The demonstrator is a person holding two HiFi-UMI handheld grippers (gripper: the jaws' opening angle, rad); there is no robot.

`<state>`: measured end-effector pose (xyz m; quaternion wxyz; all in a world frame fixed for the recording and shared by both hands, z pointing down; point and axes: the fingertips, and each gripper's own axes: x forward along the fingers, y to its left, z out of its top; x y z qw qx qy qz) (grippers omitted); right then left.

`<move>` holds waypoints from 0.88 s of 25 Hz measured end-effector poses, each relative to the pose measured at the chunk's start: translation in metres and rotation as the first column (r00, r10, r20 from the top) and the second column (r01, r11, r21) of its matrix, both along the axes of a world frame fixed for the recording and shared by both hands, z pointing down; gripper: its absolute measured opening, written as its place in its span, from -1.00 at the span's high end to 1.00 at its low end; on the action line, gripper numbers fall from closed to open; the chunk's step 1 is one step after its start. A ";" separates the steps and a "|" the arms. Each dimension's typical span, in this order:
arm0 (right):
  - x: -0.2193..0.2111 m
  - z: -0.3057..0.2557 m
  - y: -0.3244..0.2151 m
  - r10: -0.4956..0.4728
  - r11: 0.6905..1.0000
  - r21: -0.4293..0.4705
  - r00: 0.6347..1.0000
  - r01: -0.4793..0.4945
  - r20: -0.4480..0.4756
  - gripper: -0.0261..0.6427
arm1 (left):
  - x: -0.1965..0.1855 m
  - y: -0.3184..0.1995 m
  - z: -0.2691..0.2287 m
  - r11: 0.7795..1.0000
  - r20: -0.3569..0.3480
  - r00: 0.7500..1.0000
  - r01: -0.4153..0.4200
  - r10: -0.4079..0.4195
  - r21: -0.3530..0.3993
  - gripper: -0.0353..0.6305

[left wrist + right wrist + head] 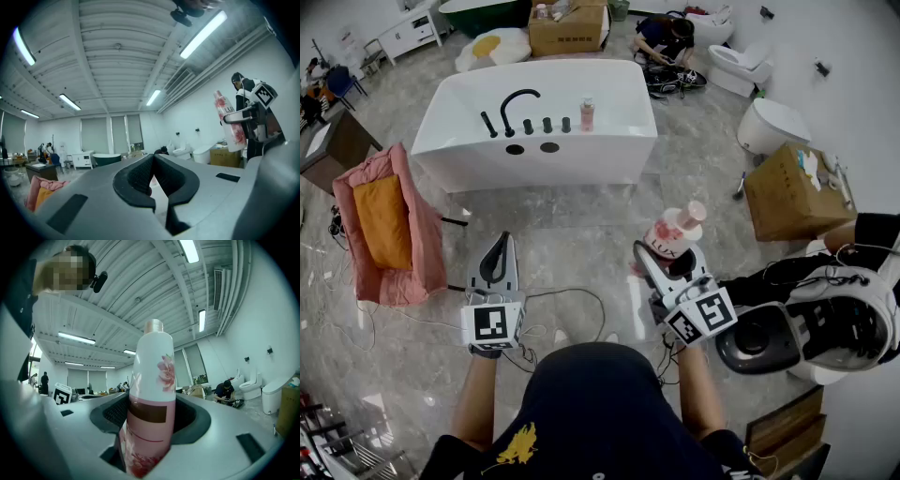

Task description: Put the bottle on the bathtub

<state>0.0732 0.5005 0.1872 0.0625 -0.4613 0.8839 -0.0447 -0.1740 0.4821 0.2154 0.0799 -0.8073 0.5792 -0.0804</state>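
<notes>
The bathtub (pixel 581 161) stood well apart from the person, across open floor. The carry probably called for a steady grip and an aim at the bare ledge beside the tap (pixel 517 101), clear of the small pink bottle (pixel 587 114) standing there. The right gripper (pixel 667 261) was clenched on the bottle (pixel 675 232) around its lower body. The left gripper (pixel 495 267) was closed on nothing. The jaws hid the bottle's base, and its label was only partly legible.
</notes>
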 end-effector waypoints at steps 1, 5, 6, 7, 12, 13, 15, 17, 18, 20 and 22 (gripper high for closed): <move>0.003 0.000 -0.002 -0.001 1.000 0.002 1.000 0.001 -0.002 0.18 | 0.002 -0.001 -0.001 1.000 -0.011 1.000 -0.006 0.006 0.007 0.85; 0.009 -0.003 -0.001 -0.005 1.000 0.004 1.000 0.005 -0.014 0.18 | 0.010 -0.002 -0.002 0.999 -0.067 0.997 -0.048 0.048 0.011 0.85; 0.009 -0.004 0.001 -0.003 1.000 0.002 1.000 0.003 -0.015 0.18 | 0.010 -0.001 -0.002 0.998 -0.072 0.996 -0.059 0.059 0.005 0.85; 0.007 -0.004 0.003 0.000 1.000 -0.001 1.000 0.000 -0.017 0.18 | 0.010 0.000 -0.001 0.998 -0.072 0.995 -0.066 0.065 -0.001 0.85; -0.004 -0.006 0.003 0.011 1.000 -0.012 0.999 -0.011 -0.040 0.17 | -0.004 0.006 -0.005 0.998 -0.088 0.994 -0.067 0.067 -0.004 0.85; -0.007 -0.007 0.002 0.012 1.000 -0.010 0.999 -0.013 -0.045 0.17 | -0.008 0.006 -0.006 0.998 -0.093 0.993 -0.067 0.067 -0.004 0.85; -0.015 -0.008 0.002 0.018 1.000 -0.006 0.998 -0.018 -0.059 0.18 | -0.017 0.009 -0.007 0.998 -0.101 0.993 -0.070 0.069 -0.008 0.85; -0.027 -0.009 0.002 0.023 1.000 -0.003 0.997 -0.024 -0.069 0.18 | -0.029 0.012 -0.007 0.997 -0.106 0.992 -0.074 0.072 -0.015 0.85; -0.033 -0.009 0.003 0.025 1.000 -0.003 0.997 -0.025 -0.070 0.18 | -0.035 0.014 -0.006 0.997 -0.110 0.991 -0.077 0.075 -0.018 0.85; -0.046 -0.011 0.005 0.027 1.000 -0.005 0.997 -0.027 -0.066 0.18 | -0.046 0.016 -0.005 0.996 -0.117 0.990 -0.088 0.084 -0.024 0.85; -0.059 -0.012 0.008 0.030 1.000 -0.006 0.997 -0.031 -0.065 0.18 | -0.058 0.017 -0.002 0.995 -0.120 0.988 -0.100 0.096 -0.028 0.85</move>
